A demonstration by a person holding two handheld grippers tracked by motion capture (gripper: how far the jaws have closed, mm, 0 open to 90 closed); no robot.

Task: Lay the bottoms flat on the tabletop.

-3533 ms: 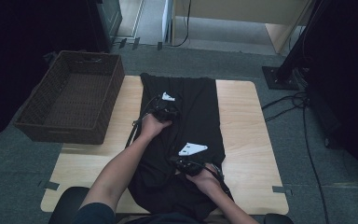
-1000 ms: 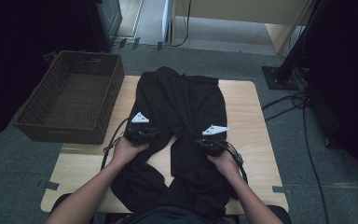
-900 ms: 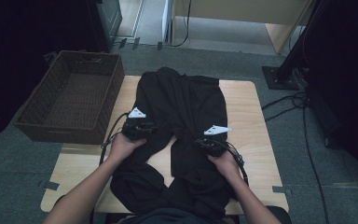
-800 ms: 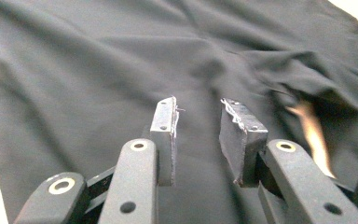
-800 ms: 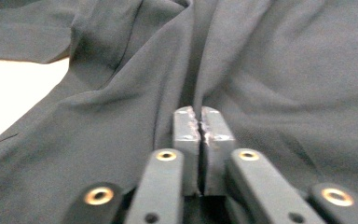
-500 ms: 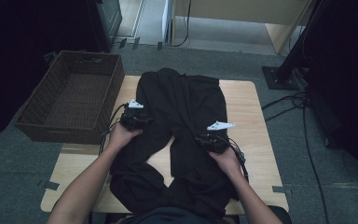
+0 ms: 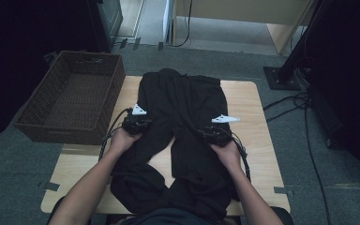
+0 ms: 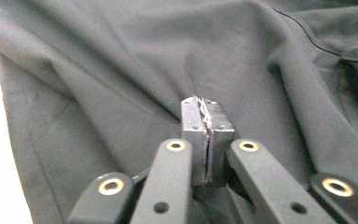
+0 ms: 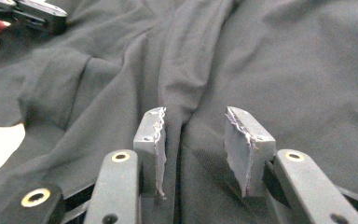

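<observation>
Black trousers (image 7: 183, 98) lie spread on the wooden table (image 7: 255, 105), waist at the far end, the two legs parting toward the person. My left gripper (image 7: 138, 123) rests on the left leg; its jaws have just been closing and are now shut (image 8: 204, 109), pad against pad, and I see no cloth between them. My right gripper (image 7: 214, 133) sits on the right leg. Its jaws have just been opening and stand open (image 9: 193, 135), with a raised fold of the cloth (image 9: 179, 70) between the pads and untouched by them.
A dark wicker basket (image 7: 70, 101) stands against the table's left edge. Cables (image 7: 304, 122) trail over the floor at the right, and a black stand base (image 7: 281, 77) sits beyond the table's far right corner. The left gripper (image 9: 28, 11) is at the top left of the right gripper view.
The trousers, earlier folded into one narrow strip, now lie with the legs apart. Both hands have gone from the middle line out to one leg each.
</observation>
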